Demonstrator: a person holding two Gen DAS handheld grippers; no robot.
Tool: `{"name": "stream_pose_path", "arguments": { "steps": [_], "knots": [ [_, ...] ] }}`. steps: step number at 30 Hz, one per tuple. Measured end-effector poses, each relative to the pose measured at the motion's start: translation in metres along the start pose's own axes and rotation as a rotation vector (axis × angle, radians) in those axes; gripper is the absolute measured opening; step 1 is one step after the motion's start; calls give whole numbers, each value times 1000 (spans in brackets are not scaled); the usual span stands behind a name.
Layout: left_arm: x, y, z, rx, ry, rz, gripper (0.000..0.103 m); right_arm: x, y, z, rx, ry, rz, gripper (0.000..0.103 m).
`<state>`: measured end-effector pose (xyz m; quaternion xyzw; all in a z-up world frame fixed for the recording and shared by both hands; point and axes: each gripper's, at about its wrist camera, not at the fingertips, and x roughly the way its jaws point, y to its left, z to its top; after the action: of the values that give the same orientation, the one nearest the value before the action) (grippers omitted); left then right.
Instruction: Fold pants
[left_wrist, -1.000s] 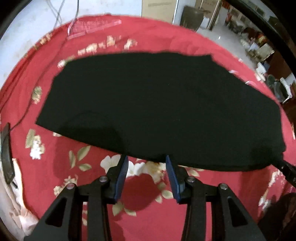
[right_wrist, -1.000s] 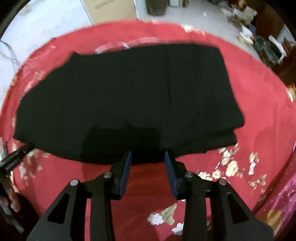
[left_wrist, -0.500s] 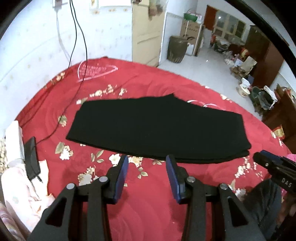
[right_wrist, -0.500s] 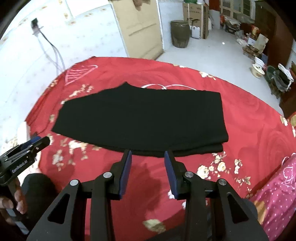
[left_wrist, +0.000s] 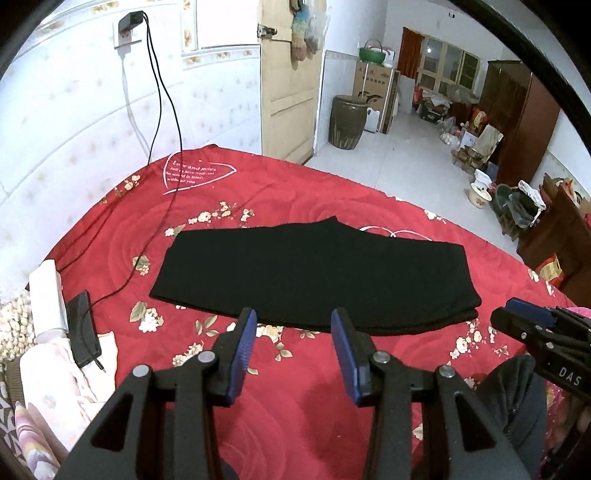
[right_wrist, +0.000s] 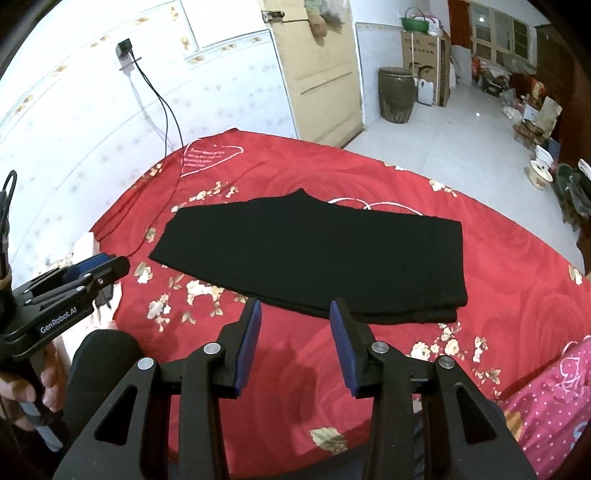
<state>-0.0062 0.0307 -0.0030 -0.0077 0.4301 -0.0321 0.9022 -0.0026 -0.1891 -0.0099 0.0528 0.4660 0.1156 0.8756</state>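
The black pants (left_wrist: 314, 273) lie folded flat in a long band on the red floral bedspread (left_wrist: 229, 206); they also show in the right wrist view (right_wrist: 317, 258). My left gripper (left_wrist: 293, 319) is open and empty, held above the bed just short of the pants' near edge. My right gripper (right_wrist: 295, 308) is open and empty, also just short of the near edge. The right gripper shows at the right edge of the left wrist view (left_wrist: 532, 325), and the left gripper at the left edge of the right wrist view (right_wrist: 81, 277).
A black cable (left_wrist: 122, 280) runs from a wall socket across the bed's left side to a black device (left_wrist: 83, 332) beside pale bedding (left_wrist: 48, 295). A pink dotted cloth (right_wrist: 550, 391) lies at the right. Beyond the bed are a door, a jar (left_wrist: 345, 122) and cluttered floor.
Both grippers have pulled up and back from the pants, which now look smaller and farther away. Both stayed open and empty. The pants have not moved.
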Motion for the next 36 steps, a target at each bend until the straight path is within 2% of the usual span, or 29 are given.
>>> {"name": "stream_pose_path", "arguments": {
  "steps": [5, 8, 20, 28, 36],
  "knots": [
    [-4, 1, -1, -5, -8, 3, 45, -5, 0, 0, 0, -6, 0, 40],
    [-4, 4, -1, -11, -10, 4, 45, -4, 0, 0, 1, -1, 4, 48],
    [2, 16, -1, -35, -9, 9, 47, 2, 4, 7, -10, 0, 6, 49],
    [22, 32, -3, -60, 22, 20, 48, 20, 4, 13, -5, 26, 3, 49],
    [61, 58, -6, -99, 85, 29, 51, 54, 7, 17, -3, 86, 16, 49]
  ]
}}
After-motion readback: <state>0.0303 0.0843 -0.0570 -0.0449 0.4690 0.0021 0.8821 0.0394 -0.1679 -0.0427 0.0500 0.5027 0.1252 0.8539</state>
